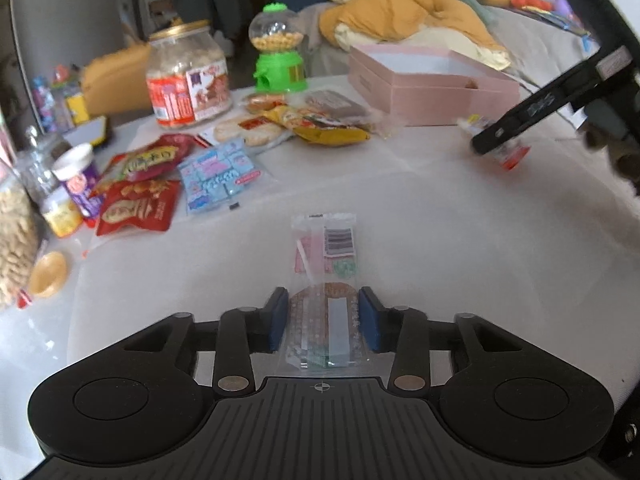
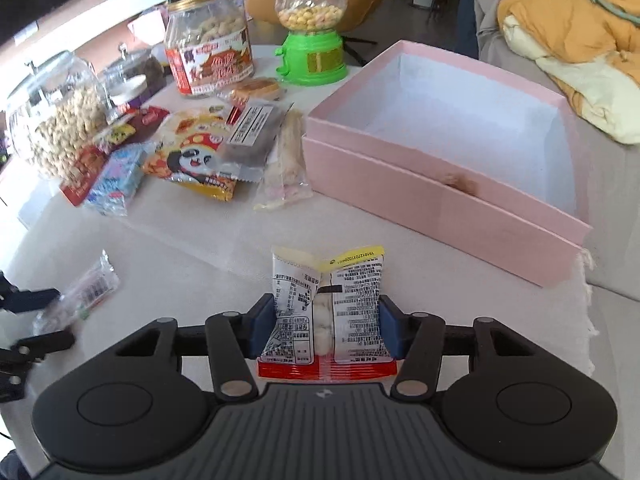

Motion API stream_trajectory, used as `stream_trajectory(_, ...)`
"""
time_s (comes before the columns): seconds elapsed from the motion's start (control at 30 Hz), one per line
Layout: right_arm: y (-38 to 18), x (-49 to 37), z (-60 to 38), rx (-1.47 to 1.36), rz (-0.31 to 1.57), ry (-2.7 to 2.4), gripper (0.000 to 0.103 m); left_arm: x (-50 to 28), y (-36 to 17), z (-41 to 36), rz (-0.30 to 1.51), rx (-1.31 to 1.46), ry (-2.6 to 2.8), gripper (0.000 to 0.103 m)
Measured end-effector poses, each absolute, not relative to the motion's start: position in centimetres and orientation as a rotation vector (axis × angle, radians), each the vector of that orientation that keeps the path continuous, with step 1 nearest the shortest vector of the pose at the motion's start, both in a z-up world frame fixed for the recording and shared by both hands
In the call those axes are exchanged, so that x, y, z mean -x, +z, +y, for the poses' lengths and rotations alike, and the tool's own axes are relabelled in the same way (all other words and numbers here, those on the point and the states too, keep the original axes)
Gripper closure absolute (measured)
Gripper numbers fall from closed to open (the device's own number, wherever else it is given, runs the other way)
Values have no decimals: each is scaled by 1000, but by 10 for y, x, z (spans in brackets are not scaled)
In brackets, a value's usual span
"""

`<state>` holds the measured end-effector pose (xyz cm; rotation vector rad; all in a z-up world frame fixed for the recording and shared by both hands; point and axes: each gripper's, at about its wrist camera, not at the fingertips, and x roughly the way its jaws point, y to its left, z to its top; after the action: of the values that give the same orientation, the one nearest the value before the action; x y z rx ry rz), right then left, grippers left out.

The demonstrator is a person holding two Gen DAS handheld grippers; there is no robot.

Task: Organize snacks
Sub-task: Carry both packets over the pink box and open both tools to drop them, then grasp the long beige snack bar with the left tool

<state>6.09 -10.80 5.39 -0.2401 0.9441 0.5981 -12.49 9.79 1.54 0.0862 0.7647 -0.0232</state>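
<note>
My left gripper [image 1: 323,312] is shut on a clear snack packet [image 1: 324,280] with a round biscuit inside, held over the white cloth. My right gripper [image 2: 327,320] is shut on a white snack packet [image 2: 328,304] with black print and a red bottom edge. The open pink box [image 2: 440,184] stands ahead and to the right of it, with its inside bare; it also shows in the left wrist view [image 1: 432,88]. The right gripper [image 1: 500,136] with its packet shows at the right of the left wrist view. The left gripper [image 2: 52,312] and its clear packet show at the left of the right wrist view.
A heap of snack packets [image 2: 192,152] lies left of the box. Behind it stand a big cracker jar [image 2: 210,44], a green candy dispenser [image 2: 312,28] and a peanut jar [image 2: 60,120]. Orange and cream bedding [image 2: 572,32] lies behind the box.
</note>
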Motion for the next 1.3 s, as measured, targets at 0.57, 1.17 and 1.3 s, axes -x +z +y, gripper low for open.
stream_trajectory(0.57,148,-153,-200,56,698,277,49,-191,62,23,633,316,-268,57)
stream_trajectory(1.17,104,-211,-112,232,703,231,26,-140,76,104,517,523,-398,58)
stream_trajectory(1.3,113,-199,-129,210,731,230,25,-114,76,147,477,399,-230,58)
